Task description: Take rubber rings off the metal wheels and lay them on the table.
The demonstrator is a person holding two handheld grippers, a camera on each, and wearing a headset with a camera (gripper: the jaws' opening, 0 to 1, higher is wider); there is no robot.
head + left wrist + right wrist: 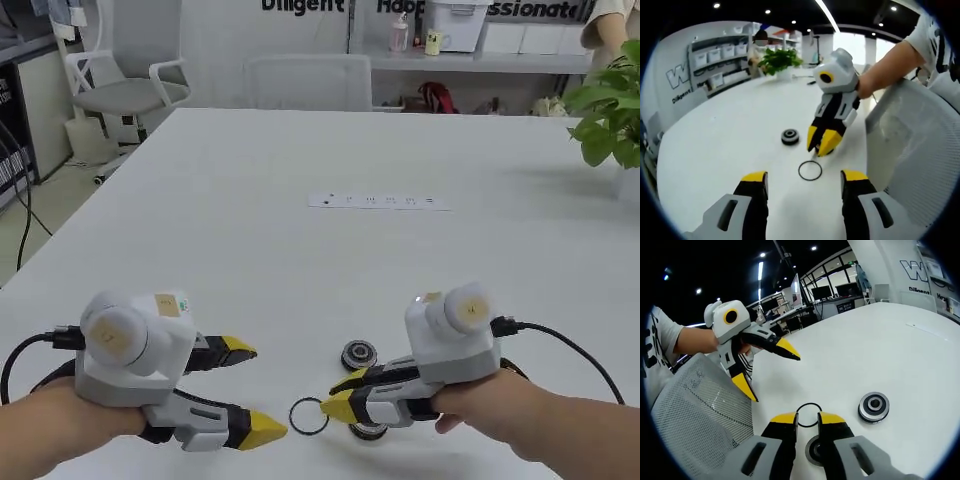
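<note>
**A:** So, why do both tools sit this low over the broad white table (pixel 300 160)?

**B:** The work lies at its near edge. The left gripper (pixel 250 388), a grey-and-white body with black, yellow-tipped jaws, is spread wide and holds nothing. I'd judge it stands ready to steady a wheel. The matching right gripper (pixel 332 396) has its jaws set narrow with a slim gap between them, and they clamp nothing that I can make out.

**A:** And the wheels?

**B:** There are two small round metal wheels with dark rims. The far wheel (pixel 358 354) lies flat, apart from both tools. The near wheel (pixel 368 431) is partly beneath the right gripper.

**A:** The ring?

**B:** One thin black rubber ring (pixel 291 416) lies flat on the table between the tools, just beside the right gripper's tips. That looks like where the task wants it.

**A:** What do the gripper views add?

**B:** The right gripper view shows the near wheel (pixel 810 452) tucked directly under its own jaws. It also shows a dark band round the far wheel (pixel 873 406), possibly a ring yet to come off. The left gripper view looks across the ring (pixel 799 171) at the other tool's tips. Whether they touch the ring, I cannot tell.
</note>
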